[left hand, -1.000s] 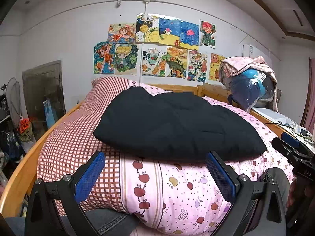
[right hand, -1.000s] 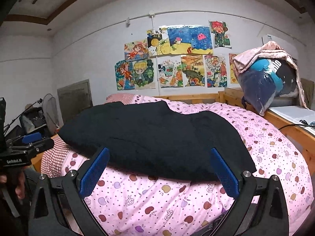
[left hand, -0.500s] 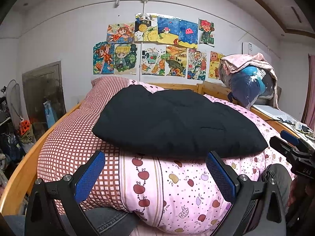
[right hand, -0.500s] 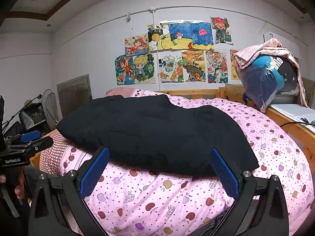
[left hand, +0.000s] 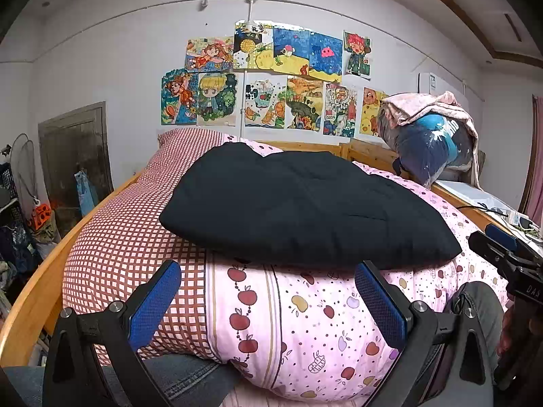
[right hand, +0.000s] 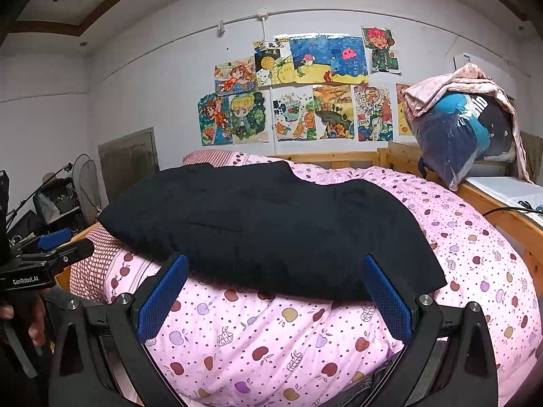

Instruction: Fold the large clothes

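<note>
The black padded fabric garment (left hand: 305, 210) lies folded at frame centre on the pink apple-print quilt (left hand: 305, 315). Left gripper (left hand: 268, 291) and right gripper (right hand: 275, 288) hover short of it, jaws released, probably clear for inspection.

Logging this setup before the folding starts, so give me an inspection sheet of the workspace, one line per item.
Surface: bed with pink apple-print quilt and red checked cover, in a wooden frame.
Job's things: black garment lying on the quilt, ungripped.
Clutter: bagged bundle under a pink cloth at the right.
Grippers: left gripper and right gripper, jaws open, both empty, short of the garment.
Cables: black cable on the right ledge.
Surroundings: drawings on the wall, fan at left.
</note>
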